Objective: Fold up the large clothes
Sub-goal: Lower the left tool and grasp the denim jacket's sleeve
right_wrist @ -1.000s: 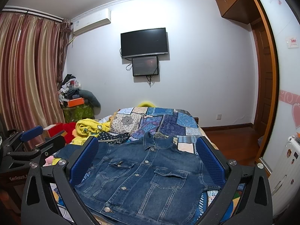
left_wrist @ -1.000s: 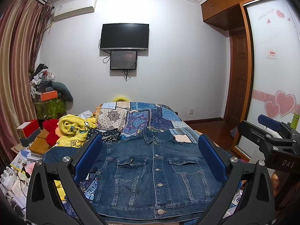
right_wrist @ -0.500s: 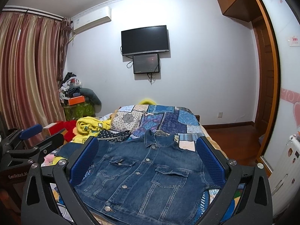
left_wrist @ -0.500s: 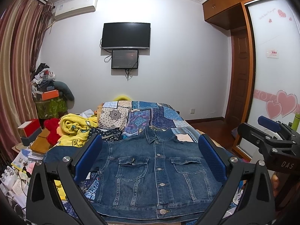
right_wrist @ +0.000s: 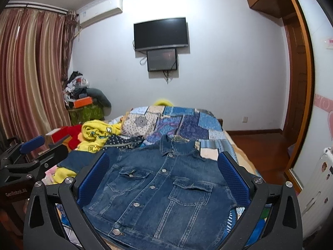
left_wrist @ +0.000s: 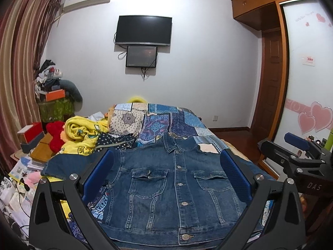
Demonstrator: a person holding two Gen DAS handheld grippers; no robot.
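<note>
Since the dark blue denim jacket (left_wrist: 174,189) lies front-up, buttoned and spread flat on the blue patchwork quilt (left_wrist: 166,120) of the bed, collar toward the far wall and hem nearest the cameras, the step in hand looks like the first fold, and it should go best if each gripper pinches a shoulder or side seam cleanly, lifting only denim and not the quilt under it. On the jacket's left side one sleeve (left_wrist: 68,164) trails out toward the crumpled yellow printed blanket (left_wrist: 83,135), so bringing that sleeve in across the chest first would probably keep the fold square. Above the jacket's hem hangs the left gripper (left_wrist: 166,179), blue-padded jaws spread wide and empty, clear of the cloth; just beside it the right gripper (right_wrist: 164,179) hovers likewise, parted and holding nothing.
</note>
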